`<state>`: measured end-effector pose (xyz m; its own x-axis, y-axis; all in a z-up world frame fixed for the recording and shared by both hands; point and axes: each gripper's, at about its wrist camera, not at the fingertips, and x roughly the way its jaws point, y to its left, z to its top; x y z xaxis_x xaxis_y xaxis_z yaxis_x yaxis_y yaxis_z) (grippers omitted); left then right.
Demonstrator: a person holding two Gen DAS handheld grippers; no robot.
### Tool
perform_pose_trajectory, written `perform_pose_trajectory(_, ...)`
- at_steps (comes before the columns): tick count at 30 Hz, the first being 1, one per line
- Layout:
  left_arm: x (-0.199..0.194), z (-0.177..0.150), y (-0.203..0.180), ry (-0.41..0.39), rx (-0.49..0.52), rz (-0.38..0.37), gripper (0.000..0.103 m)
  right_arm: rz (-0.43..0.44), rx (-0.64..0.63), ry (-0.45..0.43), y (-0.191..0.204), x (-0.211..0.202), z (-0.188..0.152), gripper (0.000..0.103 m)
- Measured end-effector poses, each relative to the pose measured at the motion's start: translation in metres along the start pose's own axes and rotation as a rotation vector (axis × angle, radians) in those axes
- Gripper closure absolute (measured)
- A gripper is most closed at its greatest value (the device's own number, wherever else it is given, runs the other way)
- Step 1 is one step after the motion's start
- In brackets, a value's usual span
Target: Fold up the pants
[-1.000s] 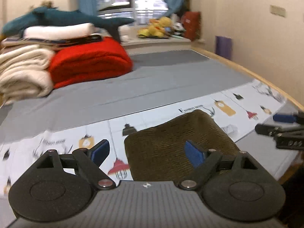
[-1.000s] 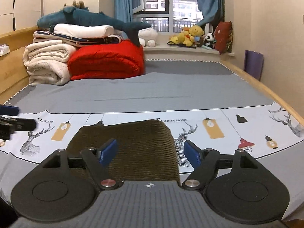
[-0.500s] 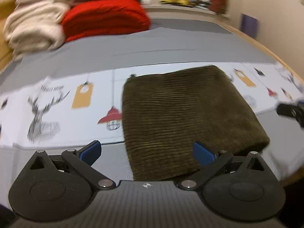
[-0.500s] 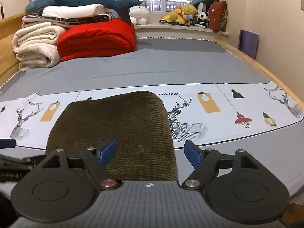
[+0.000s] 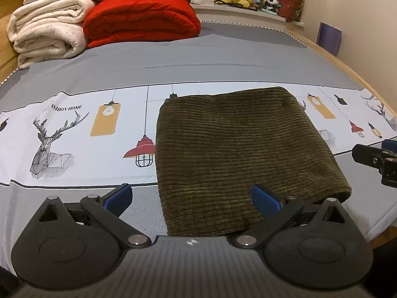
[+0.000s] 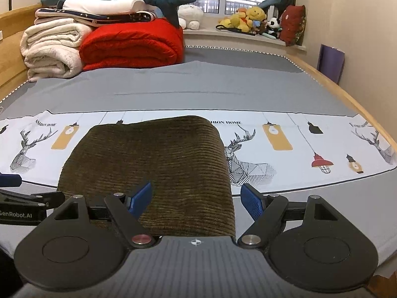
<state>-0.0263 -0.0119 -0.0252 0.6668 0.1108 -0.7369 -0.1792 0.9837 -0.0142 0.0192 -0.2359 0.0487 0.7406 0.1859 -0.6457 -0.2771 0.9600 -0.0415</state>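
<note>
1. Left wrist view: my left gripper spread wide, blue ribbed pads clear of cloth.
2. Pants: olive ribbed corduroy, folded to a squarish pad, flat on the printed sheet at the bed's near edge.
3. My right gripper gapes too, holding nothing.

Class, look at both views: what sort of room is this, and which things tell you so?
Most likely a bedroom: a wide bed with a grey sheet, folded blankets stacked at its far end, and plush toys on the window ledge.
</note>
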Motion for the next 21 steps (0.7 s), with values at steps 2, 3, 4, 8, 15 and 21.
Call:
perform_pose_trajectory(2, 0.0016, -0.0005, 0.0012, 0.009, -0.003, -0.002, 0.000, -0.001, -0.005, 0.001, 0.0013, 0.0004, -0.0001, 0.023)
perform_pose_trajectory(3, 0.0024, -0.0006, 0.0016, 0.015, -0.006, -0.004, 0.000, -0.002, -0.010, 0.003, 0.0022, 0.0008, -0.0004, 0.023)
perform_pose_trajectory(4, 0.0031, -0.0009, 0.0019, 0.020, -0.008, -0.003, 0.000, -0.004, -0.015, 0.005, 0.0030, 0.0013, -0.0007, 0.023)
perform_pose_trajectory(8, 0.0039, -0.0014, 0.0023, 0.026, -0.014, -0.005, 0.000, -0.012, -0.026, 0.014, 0.0047, 0.0027, -0.0023, 0.023)
perform_pose_trajectory(15, 0.0059, -0.0026, 0.0024, 0.043, -0.017, -0.020, 0.000, -0.028, -0.033, 0.034, 0.0042, 0.0070, -0.0042, 0.023)
perform_pose_trajectory(21, 0.0085, -0.0030, 0.0007, 0.054, -0.017, -0.023, 0.000, -0.031, -0.041, 0.044, 0.0044, 0.0092, -0.0058, 0.023)
